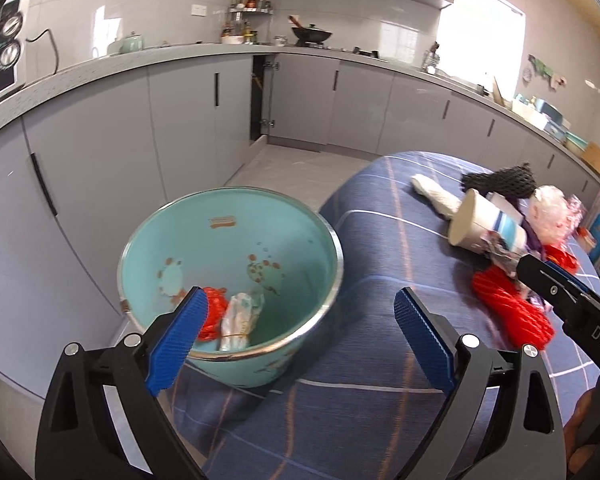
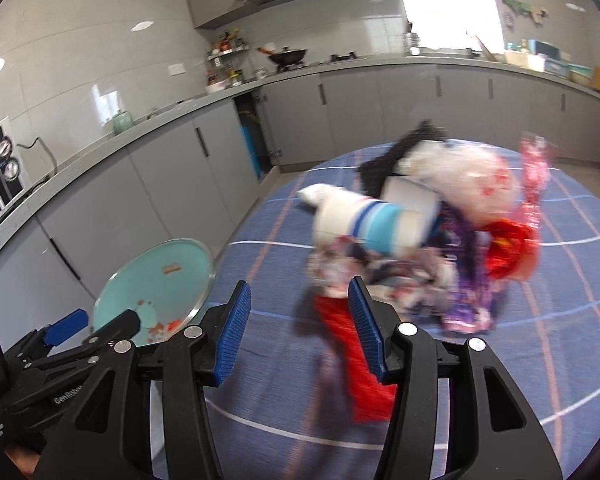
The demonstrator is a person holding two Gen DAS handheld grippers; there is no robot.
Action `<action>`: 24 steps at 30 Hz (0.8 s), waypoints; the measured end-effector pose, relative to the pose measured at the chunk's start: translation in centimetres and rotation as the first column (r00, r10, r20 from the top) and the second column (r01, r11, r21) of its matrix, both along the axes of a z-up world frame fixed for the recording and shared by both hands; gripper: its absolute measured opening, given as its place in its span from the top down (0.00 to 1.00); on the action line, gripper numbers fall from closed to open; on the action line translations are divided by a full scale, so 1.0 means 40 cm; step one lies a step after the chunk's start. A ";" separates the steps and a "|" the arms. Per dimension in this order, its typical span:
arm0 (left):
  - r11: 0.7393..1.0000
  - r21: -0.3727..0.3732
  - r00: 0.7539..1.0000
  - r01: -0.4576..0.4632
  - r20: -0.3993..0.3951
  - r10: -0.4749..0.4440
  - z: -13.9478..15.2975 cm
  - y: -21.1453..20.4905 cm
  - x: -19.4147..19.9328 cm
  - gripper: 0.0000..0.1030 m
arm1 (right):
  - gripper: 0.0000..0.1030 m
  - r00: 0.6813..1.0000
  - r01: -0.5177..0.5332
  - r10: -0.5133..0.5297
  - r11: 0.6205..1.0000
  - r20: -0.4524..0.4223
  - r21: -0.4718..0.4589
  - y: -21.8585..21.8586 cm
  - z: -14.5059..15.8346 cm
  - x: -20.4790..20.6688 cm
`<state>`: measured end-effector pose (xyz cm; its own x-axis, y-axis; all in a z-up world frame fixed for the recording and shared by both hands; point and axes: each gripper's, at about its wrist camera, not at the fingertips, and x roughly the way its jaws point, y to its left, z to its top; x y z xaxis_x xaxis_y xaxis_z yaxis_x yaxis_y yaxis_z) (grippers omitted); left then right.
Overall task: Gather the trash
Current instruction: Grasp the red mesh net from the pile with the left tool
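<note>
- Two hand-held grippers hung over a table [image 1: 364,232] covered in a blue checked cloth.
- Left gripper [image 1: 300,320] stood wide, nothing between its blue pads [image 1: 180,332].
- Turquoise bucket [image 1: 300,344] sat at the table's edge, at seven o'clock from the trash heap; inside lay a red net [image 1: 214,312] and a white wrapper [image 1: 240,320].
- Right gripper [image 2: 298,328] stood about half open, empty, a red net sleeve [image 2: 352,360] just beyond its right pad.
- Trash heap at one o'clock of the right gripper: striped paper cup [image 2: 380,224], black net [image 2: 384,160], clear bag [image 2: 472,184], purple wrapper [image 2: 468,288].
</note>
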<state>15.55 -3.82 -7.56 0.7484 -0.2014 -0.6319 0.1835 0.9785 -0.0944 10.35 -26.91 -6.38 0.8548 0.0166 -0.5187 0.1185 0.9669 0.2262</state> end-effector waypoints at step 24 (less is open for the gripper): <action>0.971 0.012 0.971 0.240 -0.010 -0.240 0.002 -0.293 -0.061 0.11 | 0.50 0.970 0.243 -0.242 0.970 -0.032 0.026 -0.231 -0.038 -0.148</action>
